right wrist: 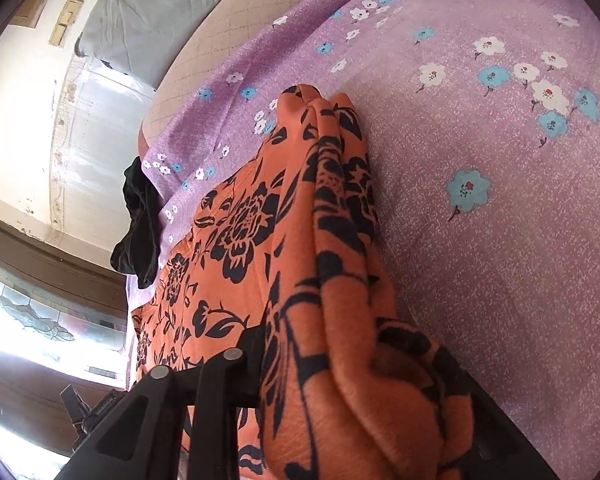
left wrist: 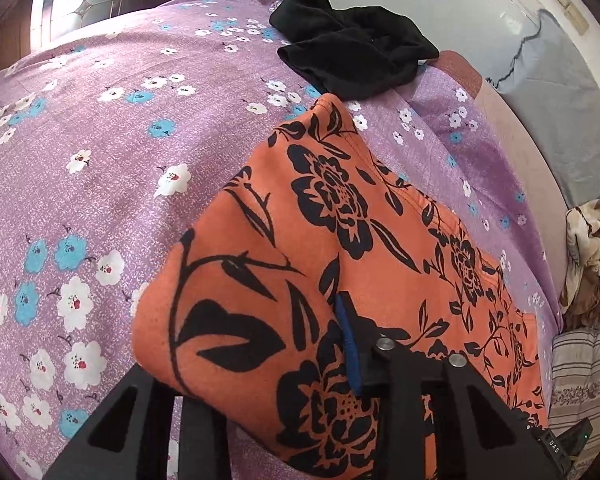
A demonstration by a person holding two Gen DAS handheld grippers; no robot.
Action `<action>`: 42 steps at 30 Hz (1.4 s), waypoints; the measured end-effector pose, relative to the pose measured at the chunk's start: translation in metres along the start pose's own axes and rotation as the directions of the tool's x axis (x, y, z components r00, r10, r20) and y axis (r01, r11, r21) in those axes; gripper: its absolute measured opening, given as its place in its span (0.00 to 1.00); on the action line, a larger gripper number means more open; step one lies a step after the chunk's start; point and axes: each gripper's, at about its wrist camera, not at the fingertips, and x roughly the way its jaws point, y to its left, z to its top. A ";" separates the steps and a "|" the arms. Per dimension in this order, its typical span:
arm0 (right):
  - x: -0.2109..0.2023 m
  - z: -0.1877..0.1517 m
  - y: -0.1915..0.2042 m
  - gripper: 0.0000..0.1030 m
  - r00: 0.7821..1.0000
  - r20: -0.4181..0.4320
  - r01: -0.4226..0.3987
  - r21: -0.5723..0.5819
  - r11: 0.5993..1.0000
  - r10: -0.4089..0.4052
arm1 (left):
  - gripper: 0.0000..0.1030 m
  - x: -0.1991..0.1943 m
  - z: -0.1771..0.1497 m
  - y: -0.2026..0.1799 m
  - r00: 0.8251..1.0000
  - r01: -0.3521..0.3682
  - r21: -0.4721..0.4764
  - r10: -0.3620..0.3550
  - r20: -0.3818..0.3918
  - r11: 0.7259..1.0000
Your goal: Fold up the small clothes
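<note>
- Right now we see an orange garment with a black floral print [left wrist: 340, 248] lying on a bed covered by a purple sheet with white and blue flowers [left wrist: 100, 140]
- Through the left wrist camera, the left gripper [left wrist: 300, 364] has the garment's near edge draped over it; one black finger with a blue pad [left wrist: 350, 348] shows against the cloth, while the other finger sits under the fold, so we take the jaws to be pinching the orange fabric
- From there the garment stretches away toward the far side of the bed, its far corner ending just short of a crumpled black garment [left wrist: 352, 52]
- That black piece rests near the sheet's edge, apart from both grippers
- Through the right wrist camera, the right gripper [right wrist: 324, 376] is wrapped in a thick bunched fold of the same orange garment [right wrist: 260, 220]; one black finger [right wrist: 236, 376] is visible on the left of the fold and the other is hidden beneath the cloth, jaws pinching it
- Gathered fabric rises in a ridge ahead of the right gripper, with the flat part of the garment spreading to its left
- Beyond the sheet we make out a bare mattress surface [right wrist: 204, 40] and a grey cloth [right wrist: 156, 12] by the wall
- At the far right of the left view sits a striped pillow [left wrist: 584, 376] with a brown patterned cloth [left wrist: 592, 248] above it
</note>
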 end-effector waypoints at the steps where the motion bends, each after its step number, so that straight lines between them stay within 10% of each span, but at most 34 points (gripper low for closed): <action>1: -0.003 -0.001 0.003 0.22 1.000 0.014 0.004 -0.016 1.000 -0.004 | 0.25 -0.004 0.000 -0.002 1.000 0.005 0.009 -0.005 0.011 1.000; 17: -0.080 -0.036 0.055 0.18 0.976 0.205 0.122 -0.259 0.958 -0.069 | 0.20 -0.082 -0.025 -0.018 0.998 0.066 0.154 -0.068 0.007 0.986; 27: -0.140 -0.085 -0.004 0.18 0.984 0.134 0.132 -0.078 0.988 -0.121 | 0.20 -0.093 -0.101 0.029 0.994 0.051 0.108 -0.040 -0.098 0.993; 34: -0.147 -0.093 -0.048 0.52 0.988 0.008 0.152 0.158 0.976 -0.155 | 0.32 -0.072 -0.104 0.033 0.996 0.037 0.100 -0.029 -0.080 0.994; 42: -0.233 -0.091 -0.050 0.65 0.894 0.293 0.281 0.227 0.932 -0.340 | 0.34 -0.069 -0.101 0.037 0.996 0.028 0.010 -0.027 -0.081 1.000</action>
